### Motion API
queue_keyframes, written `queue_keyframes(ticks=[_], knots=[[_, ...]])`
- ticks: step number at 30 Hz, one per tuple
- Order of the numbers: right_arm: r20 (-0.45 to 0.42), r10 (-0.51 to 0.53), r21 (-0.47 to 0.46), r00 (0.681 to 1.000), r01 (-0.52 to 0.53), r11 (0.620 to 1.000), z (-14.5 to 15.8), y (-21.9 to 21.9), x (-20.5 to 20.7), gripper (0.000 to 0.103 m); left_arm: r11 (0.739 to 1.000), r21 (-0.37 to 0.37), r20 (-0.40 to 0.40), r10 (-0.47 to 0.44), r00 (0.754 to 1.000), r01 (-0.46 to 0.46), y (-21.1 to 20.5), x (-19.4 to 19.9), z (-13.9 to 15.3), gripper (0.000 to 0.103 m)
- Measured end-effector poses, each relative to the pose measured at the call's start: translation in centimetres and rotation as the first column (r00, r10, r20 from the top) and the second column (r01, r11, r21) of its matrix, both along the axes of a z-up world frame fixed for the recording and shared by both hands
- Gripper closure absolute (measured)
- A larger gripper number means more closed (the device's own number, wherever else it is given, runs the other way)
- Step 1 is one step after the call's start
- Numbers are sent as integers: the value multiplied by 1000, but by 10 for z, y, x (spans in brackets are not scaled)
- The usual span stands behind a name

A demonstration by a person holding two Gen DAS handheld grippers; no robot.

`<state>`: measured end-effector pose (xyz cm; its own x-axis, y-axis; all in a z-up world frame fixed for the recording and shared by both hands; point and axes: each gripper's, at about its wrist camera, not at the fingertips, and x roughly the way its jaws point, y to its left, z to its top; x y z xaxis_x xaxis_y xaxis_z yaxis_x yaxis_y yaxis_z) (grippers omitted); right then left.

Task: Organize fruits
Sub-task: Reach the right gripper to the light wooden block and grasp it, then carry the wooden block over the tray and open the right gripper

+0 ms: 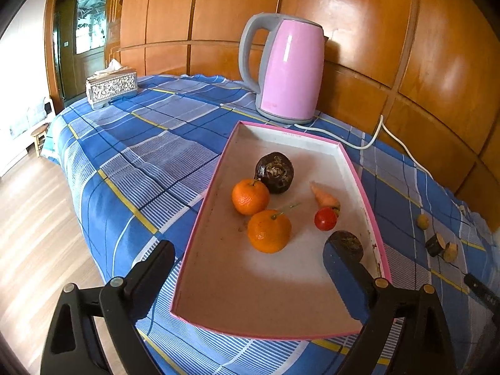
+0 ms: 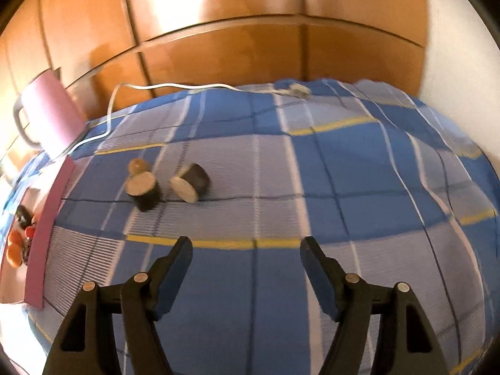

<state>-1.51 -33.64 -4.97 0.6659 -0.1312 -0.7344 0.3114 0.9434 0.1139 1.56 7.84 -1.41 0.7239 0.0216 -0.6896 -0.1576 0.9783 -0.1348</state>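
Gripper [image 2: 245,250] jaws apart and empty, we risk nudging the cut pieces [image 2: 190,184] rolling off the desk [image 2: 343,187].

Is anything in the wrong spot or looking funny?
Yes. Two dark cut pieces and a small yellowish fruit lie loose on the tablecloth, outside the pink-rimmed tray where the other fruits sit.

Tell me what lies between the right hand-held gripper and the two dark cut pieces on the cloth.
Only bare checked tablecloth, in the right wrist view. The right hand-held gripper is open; the cut pieces lie ahead-left.
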Motion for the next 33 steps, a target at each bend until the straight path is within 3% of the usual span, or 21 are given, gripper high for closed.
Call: queue_keyframes(ticks=[9, 16, 19, 22, 26, 33], knots=[[-36, 151, -61, 988, -153, 986, 8, 14, 48, 36, 1000, -7, -13, -6, 1000, 6, 1, 1, -3, 7], [-117, 254, -156, 960, -270, 950, -1, 29, 90, 36, 1000, -8, -24, 3, 1000, -3, 6, 1, -4, 7], [-154, 300, -171, 942, -324, 930, -7, 36, 98, 62, 1000, -10, -25, 11, 1000, -12, 9, 2, -5, 7], [-161, 317, -198, 934, -346, 917, -6, 42, 96, 63, 1000, -10, -18, 18, 1000, -18, 11, 2, -3, 7], [-128, 295, -241, 947, -318, 917, 5, 44, 82, 63, 1000, -12, -19, 24, 1000, -25, 14, 2, -2, 7], [-12, 321, -177, 947, -318, 931, 43, 55, 71, 63, 1000, -11, -15, 21, 1000, -21, 13, 2, 1, 7]])
